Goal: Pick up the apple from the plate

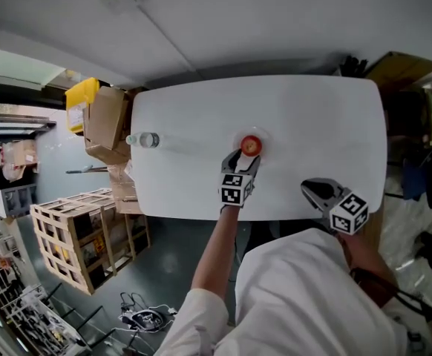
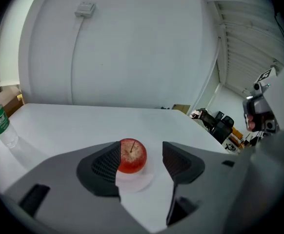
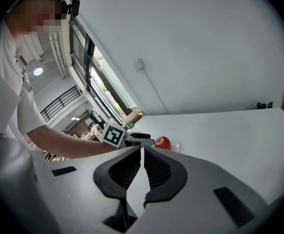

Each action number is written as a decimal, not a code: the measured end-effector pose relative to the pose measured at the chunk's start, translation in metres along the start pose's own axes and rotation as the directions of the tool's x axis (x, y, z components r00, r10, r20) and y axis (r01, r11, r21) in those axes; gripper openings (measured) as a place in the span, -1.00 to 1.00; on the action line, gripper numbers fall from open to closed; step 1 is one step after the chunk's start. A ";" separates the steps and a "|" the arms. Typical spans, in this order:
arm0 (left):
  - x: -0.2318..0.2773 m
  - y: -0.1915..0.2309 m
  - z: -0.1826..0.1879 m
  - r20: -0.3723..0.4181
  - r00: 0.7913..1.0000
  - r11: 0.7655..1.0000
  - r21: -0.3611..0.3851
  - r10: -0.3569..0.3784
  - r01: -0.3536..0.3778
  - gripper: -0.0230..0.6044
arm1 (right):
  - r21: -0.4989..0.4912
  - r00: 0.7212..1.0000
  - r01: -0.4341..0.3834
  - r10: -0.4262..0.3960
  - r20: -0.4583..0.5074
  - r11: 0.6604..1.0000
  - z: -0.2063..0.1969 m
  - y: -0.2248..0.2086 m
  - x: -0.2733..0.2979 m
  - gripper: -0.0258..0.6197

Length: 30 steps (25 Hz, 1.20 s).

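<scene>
In the head view the left hand-held gripper (image 1: 243, 156) is released, one jaw on either side of the apple (image 1: 251, 145); the apple sits on a small plate (image 1: 263, 134) near the middle of the desk (image 1: 320, 117); the right hand-held gripper (image 1: 310, 188) hangs well apart from the plate, over the desk's near edge; a bottle (image 1: 146, 139) stands well to the left of the plate.

In the left gripper view the apple lies between the jaws but off centre, close against the pad at that view's left, with a clear gap to the other pad; the grasp would likely go best if the gripper shifts to centre the fruit, closes gently on its widest part, then lifts straight up so the light plate does not slide or come along; the plate holds the apple alone; the bottle is clear with a green label, its contents not discernible.

In the right gripper view that gripper is clenched on nothing, only a slit between its jaws; the apple rests on the plate beyond.
</scene>
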State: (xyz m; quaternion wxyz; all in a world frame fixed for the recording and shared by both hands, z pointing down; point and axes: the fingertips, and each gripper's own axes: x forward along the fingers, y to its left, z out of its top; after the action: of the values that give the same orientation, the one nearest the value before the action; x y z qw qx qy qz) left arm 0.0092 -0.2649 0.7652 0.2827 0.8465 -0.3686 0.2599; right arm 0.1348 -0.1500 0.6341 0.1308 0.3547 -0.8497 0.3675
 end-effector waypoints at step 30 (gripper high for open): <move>0.047 0.014 -0.015 -0.121 0.988 0.989 -0.105 0.093 -0.106 0.22 | 0.038 0.999 -0.038 0.039 -0.036 0.999 -0.003 -0.046 -0.009 -0.78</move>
State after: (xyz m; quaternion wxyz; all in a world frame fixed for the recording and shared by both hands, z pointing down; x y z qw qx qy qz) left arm 0.0229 -0.2851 0.8098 0.3370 0.7936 -0.4073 0.3014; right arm 0.1734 -0.1654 0.6559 0.1327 0.3337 -0.8468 0.3925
